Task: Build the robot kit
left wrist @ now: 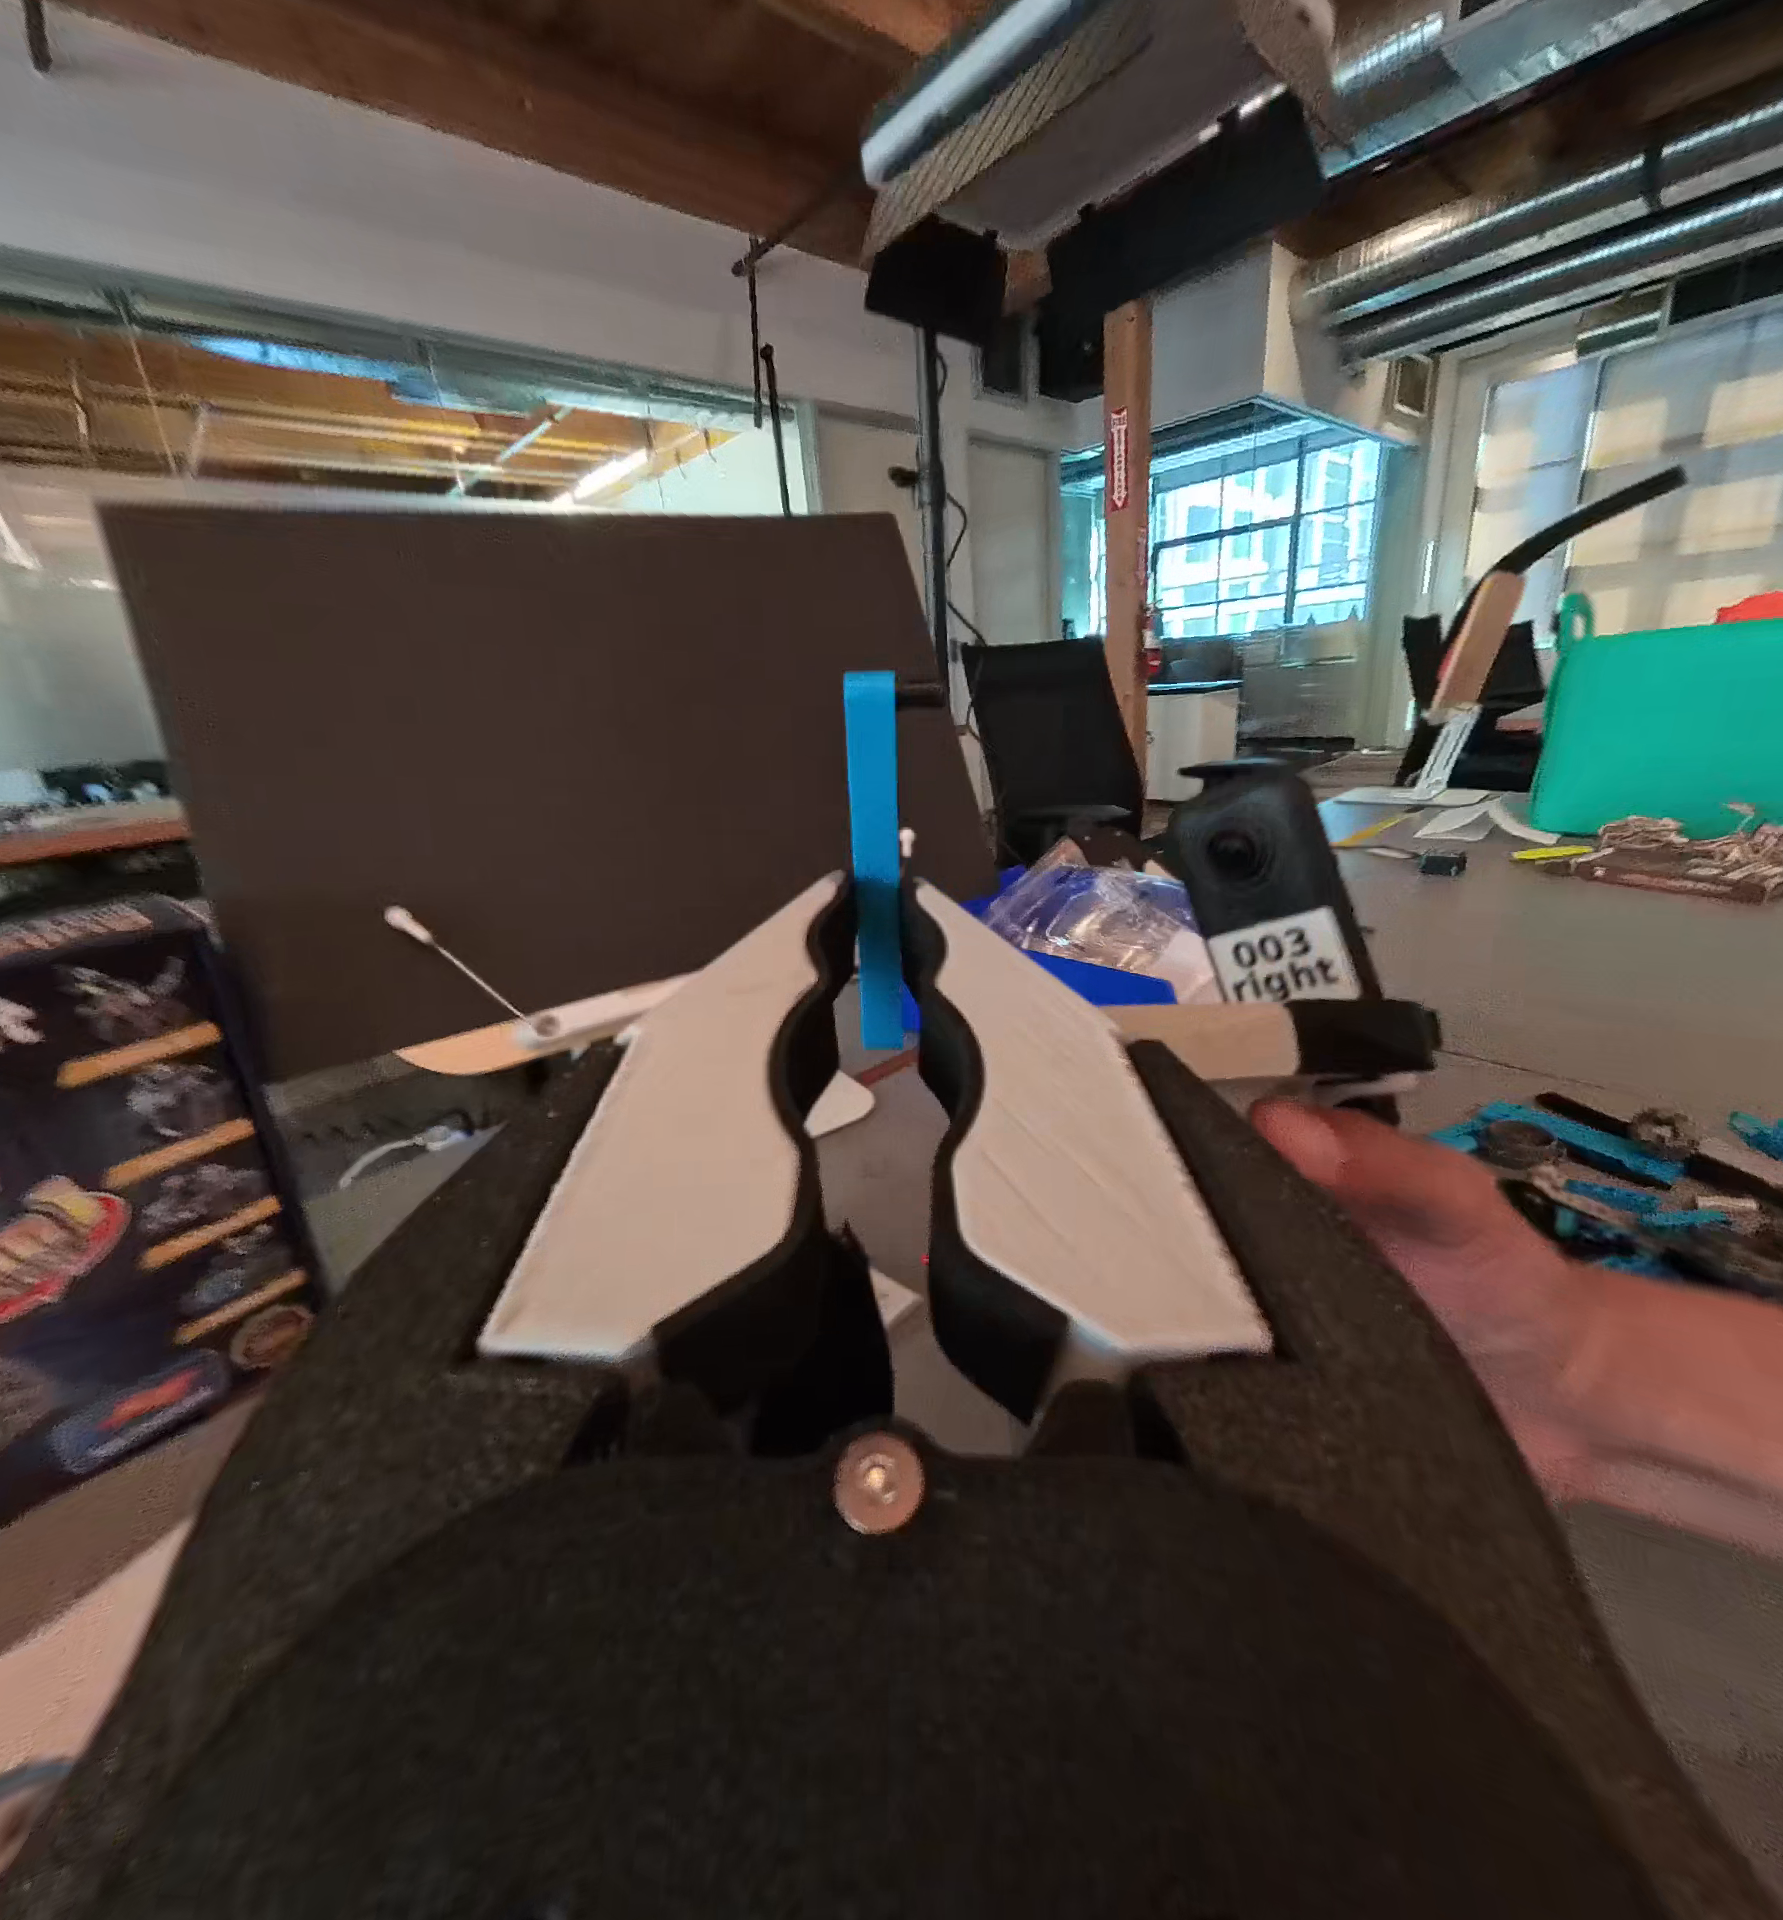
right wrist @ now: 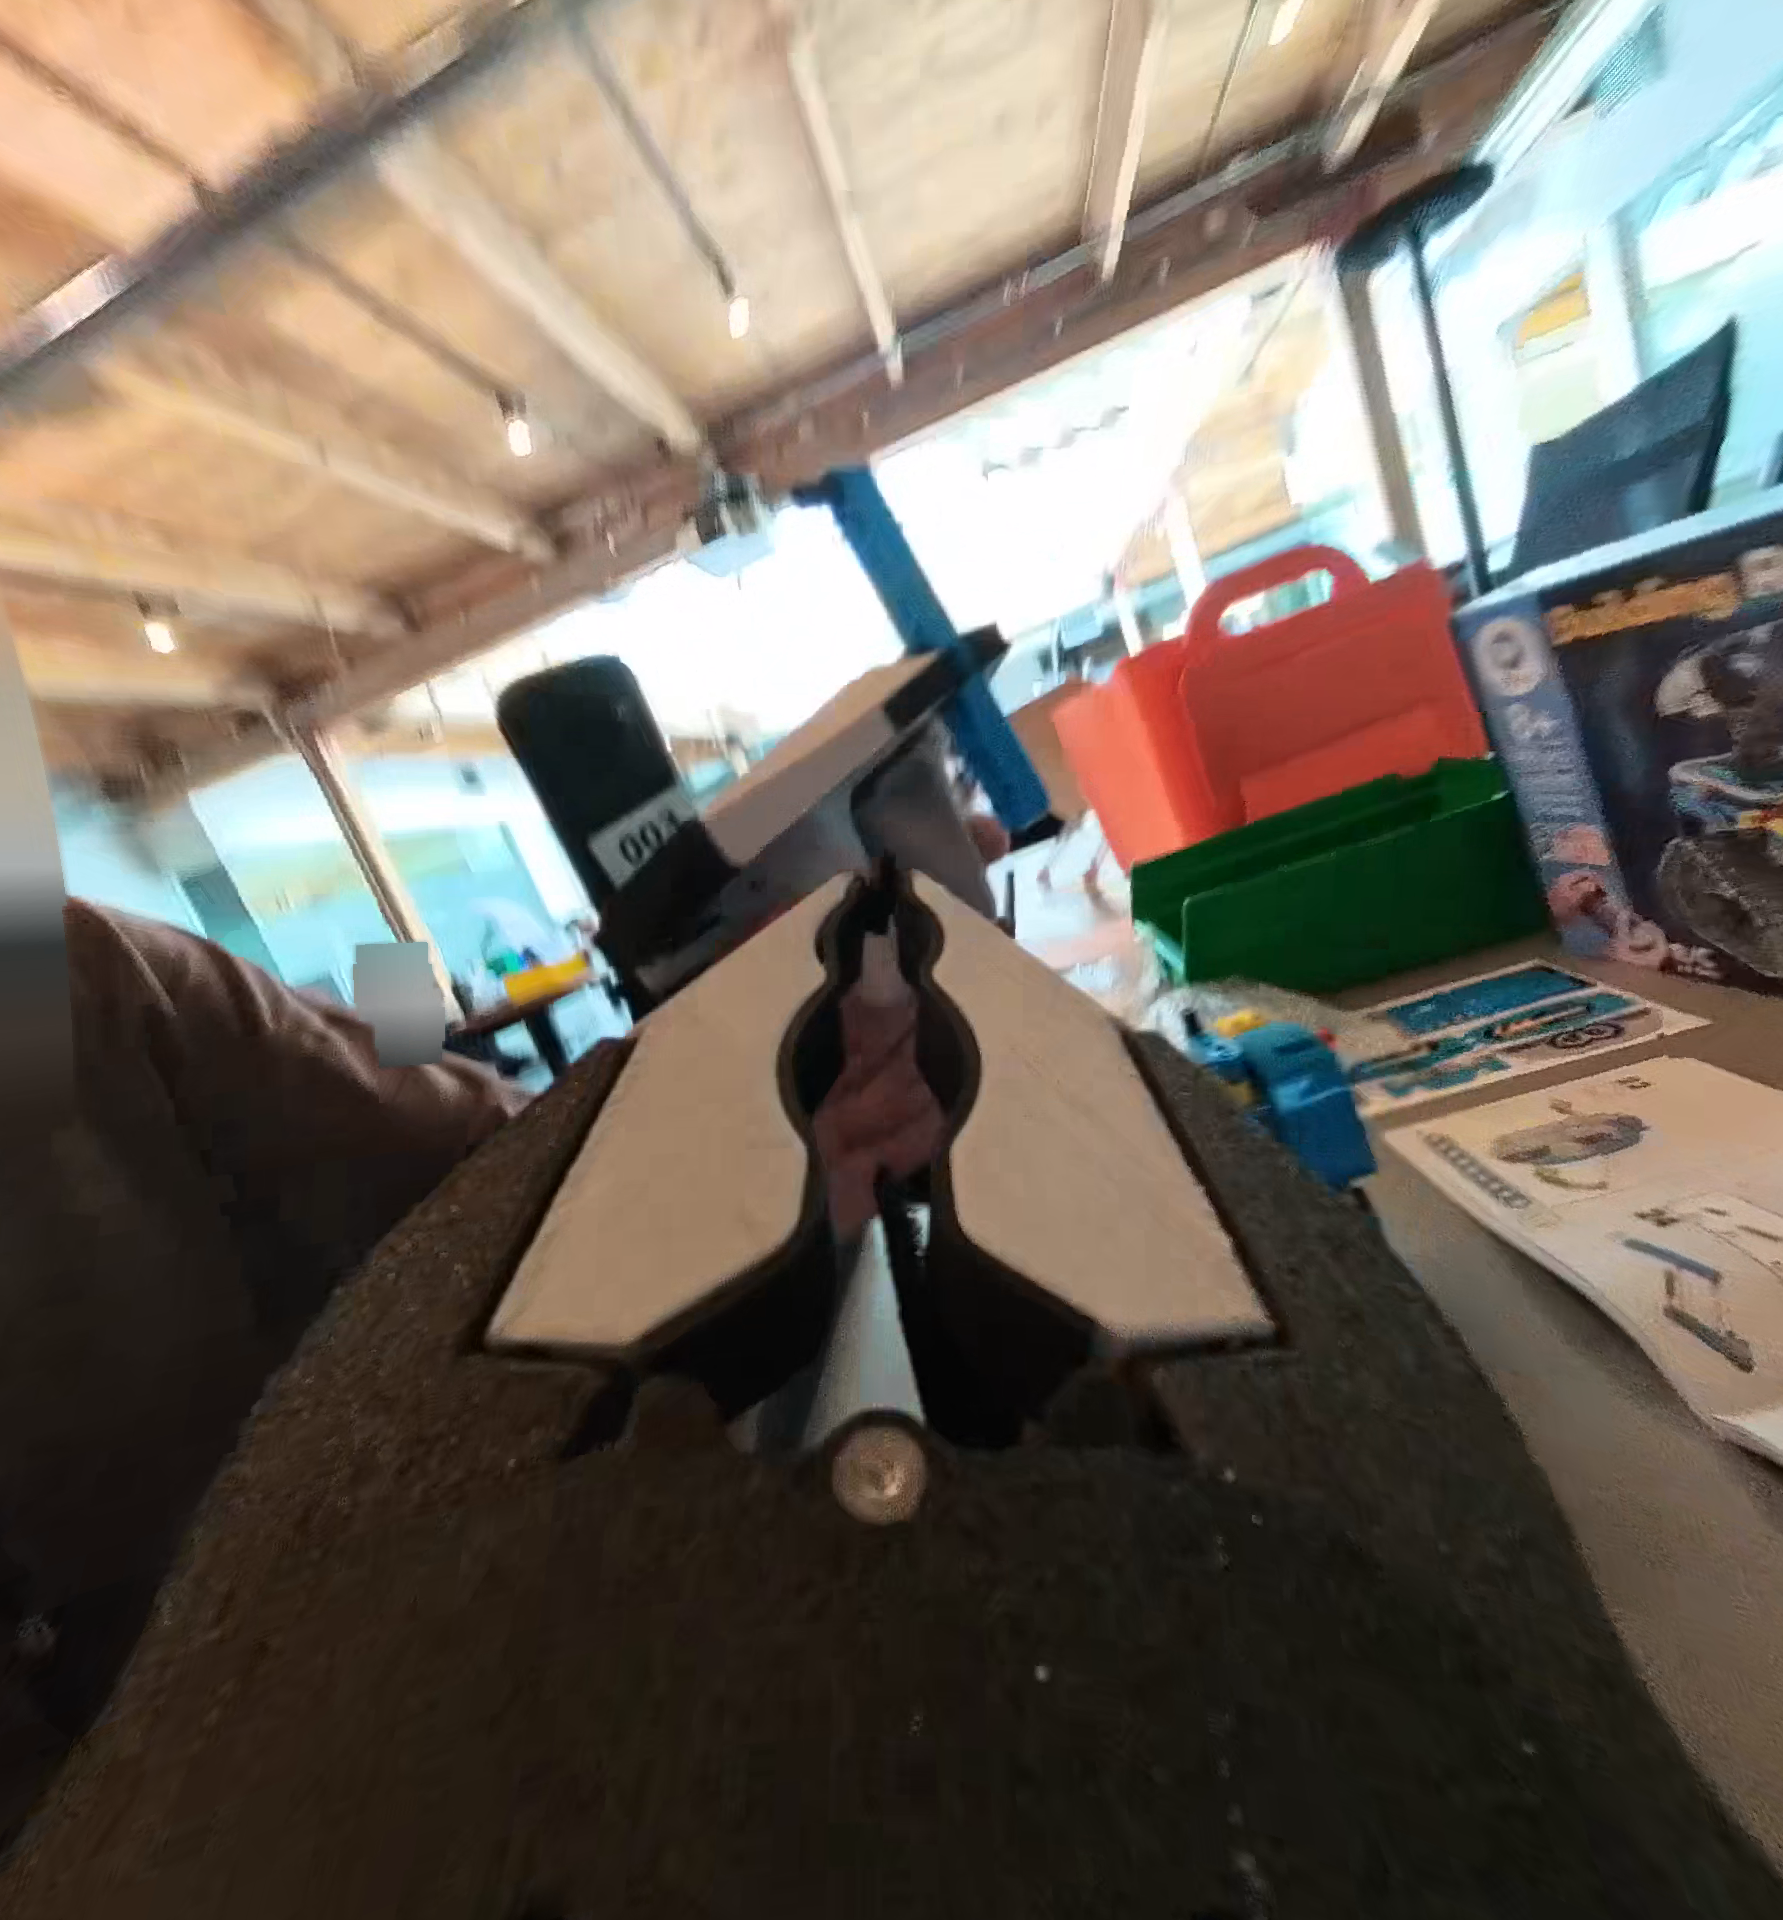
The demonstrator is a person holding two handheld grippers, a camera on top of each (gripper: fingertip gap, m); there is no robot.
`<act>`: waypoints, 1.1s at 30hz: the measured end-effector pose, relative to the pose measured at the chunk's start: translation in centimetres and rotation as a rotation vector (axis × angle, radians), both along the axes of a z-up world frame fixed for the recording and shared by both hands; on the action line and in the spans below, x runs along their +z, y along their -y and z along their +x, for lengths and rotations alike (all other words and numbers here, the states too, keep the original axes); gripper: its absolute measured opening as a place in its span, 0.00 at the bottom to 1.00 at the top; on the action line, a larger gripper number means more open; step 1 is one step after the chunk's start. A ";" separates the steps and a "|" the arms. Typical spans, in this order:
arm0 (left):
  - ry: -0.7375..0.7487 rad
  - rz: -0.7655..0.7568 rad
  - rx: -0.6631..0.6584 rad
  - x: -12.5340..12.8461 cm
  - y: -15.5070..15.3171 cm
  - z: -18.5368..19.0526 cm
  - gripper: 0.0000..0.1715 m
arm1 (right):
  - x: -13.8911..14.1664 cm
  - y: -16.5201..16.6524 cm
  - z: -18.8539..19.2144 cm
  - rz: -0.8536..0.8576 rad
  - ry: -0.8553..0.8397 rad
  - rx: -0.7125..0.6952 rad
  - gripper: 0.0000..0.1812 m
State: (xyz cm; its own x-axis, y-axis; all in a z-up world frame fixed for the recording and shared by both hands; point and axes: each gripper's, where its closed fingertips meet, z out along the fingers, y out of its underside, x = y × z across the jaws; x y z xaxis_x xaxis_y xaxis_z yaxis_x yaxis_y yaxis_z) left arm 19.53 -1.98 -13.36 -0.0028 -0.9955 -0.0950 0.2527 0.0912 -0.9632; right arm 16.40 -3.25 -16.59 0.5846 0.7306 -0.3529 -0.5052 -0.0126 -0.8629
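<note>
My left gripper [left wrist: 879,894] is shut on a flat blue bar [left wrist: 871,790] and holds it upright; a black pin sticks out of the bar's top. My right gripper [left wrist: 544,1029] lies behind it, pointing left, held by a hand [left wrist: 1489,1247]. It is shut on a thin white cotton swab [left wrist: 451,966] that slants up and left from its tips. In the right wrist view my right gripper [right wrist: 882,894] is shut, with a white stick [right wrist: 866,1320] running along the gap. The blue bar [right wrist: 928,644] and left gripper [right wrist: 970,675] show just beyond.
A dark board [left wrist: 513,727] stands behind the grippers. A printed kit box [left wrist: 87,1195] is at left, a blue bin with plastic bags [left wrist: 1074,925] behind, and loose blue and black parts [left wrist: 1645,1174] at right. Orange case [right wrist: 1282,707], green bin [right wrist: 1365,894] and instruction sheets [right wrist: 1645,1226] lie on the table. Some 4 centimeters of space lies between my two pairs of fingers.
</note>
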 end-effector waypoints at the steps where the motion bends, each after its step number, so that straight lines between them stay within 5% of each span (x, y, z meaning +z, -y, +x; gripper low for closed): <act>1: -0.001 -0.021 -0.004 -0.8 -0.1 0.8 0.04 | -0.5 -0.1 1.2 0.014 -0.055 -0.009 0.02; 6: -0.046 -0.027 -0.053 -4.2 1.0 1.7 0.04 | -2.4 0.5 2.8 -0.011 -0.037 -0.104 0.02; 19: -0.092 -0.019 -0.067 -6.3 0.5 1.3 0.04 | -3.0 0.4 3.6 -0.053 -0.066 -0.163 0.02; 33: -0.182 0.103 -0.066 -8.1 0.9 2.2 0.04 | -6.4 -0.9 3.7 -0.203 0.283 -0.336 0.02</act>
State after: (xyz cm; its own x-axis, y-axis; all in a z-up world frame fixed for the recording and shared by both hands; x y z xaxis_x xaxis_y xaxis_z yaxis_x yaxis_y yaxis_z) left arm 21.71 -2.86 -21.50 -0.0943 -0.9776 -0.1880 0.0846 0.1803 -0.9800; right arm 20.07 -2.38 -23.01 0.8700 0.4178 -0.2618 -0.2556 -0.0719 -0.9641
